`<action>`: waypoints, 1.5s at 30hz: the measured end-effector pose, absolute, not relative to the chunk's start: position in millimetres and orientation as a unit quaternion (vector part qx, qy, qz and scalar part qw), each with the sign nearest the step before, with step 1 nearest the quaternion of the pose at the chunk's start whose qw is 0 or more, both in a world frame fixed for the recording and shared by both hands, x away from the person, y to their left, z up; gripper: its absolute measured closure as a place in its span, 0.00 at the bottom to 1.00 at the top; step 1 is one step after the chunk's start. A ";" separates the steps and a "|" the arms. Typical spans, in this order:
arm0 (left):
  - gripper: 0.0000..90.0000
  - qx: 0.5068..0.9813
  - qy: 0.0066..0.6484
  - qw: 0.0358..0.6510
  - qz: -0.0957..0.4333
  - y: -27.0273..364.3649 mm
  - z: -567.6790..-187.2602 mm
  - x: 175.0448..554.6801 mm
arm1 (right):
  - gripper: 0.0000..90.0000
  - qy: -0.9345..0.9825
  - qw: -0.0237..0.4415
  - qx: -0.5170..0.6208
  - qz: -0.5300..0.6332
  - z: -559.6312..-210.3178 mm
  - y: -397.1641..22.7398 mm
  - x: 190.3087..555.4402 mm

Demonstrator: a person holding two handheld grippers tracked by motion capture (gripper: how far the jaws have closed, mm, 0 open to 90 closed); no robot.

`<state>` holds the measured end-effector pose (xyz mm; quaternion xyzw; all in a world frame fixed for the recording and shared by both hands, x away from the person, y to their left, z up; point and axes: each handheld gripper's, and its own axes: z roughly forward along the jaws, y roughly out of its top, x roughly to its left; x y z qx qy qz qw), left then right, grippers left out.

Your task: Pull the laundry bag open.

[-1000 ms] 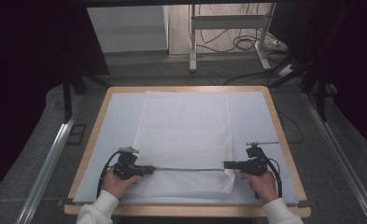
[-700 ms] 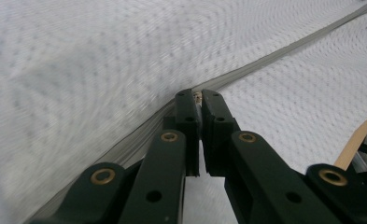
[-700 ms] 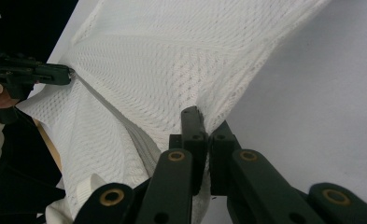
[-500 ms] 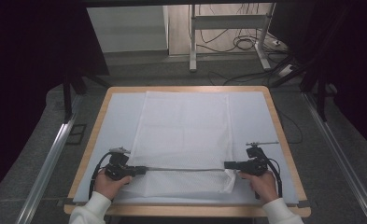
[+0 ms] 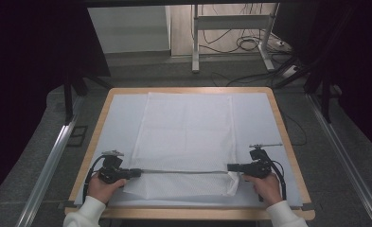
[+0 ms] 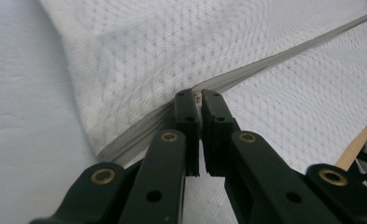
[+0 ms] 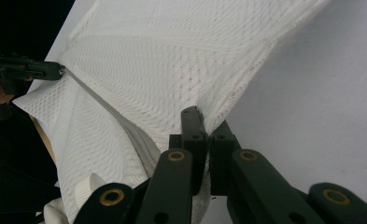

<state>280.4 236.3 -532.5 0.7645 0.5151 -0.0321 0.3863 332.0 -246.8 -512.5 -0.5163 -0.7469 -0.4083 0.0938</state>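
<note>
Since the earlier pictures, the left gripper [image 5: 135, 173] has slid sideways toward the left edge of the table [image 5: 103, 111], and the grey zipper line [image 5: 183, 171] it pulls along has grown longer. Its jaws are pinched tight on a small zipper pull [image 6: 198, 98]. The right gripper [image 5: 231, 167] has stayed put, its jaws squeezed tight on the white mesh cloth [image 5: 186, 127] at the cloth's right edge. That cloth lies flat in the middle of the table, on a pale blue-white mat [image 5: 117, 123].
</note>
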 end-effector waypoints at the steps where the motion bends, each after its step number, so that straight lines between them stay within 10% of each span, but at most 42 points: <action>1: 0.97 0.763 0.517 0.387 -0.031 238.2 -532.3 280.1 | 0.97 -0.747 0.094 -0.516 -0.408 -512.5 -246.8 332.0; 45: 0.94 0.756 0.533 0.380 -0.007 273.8 -534.8 268.5 | 0.96 -0.751 0.087 -0.513 -0.407 -516.4 -253.4 334.7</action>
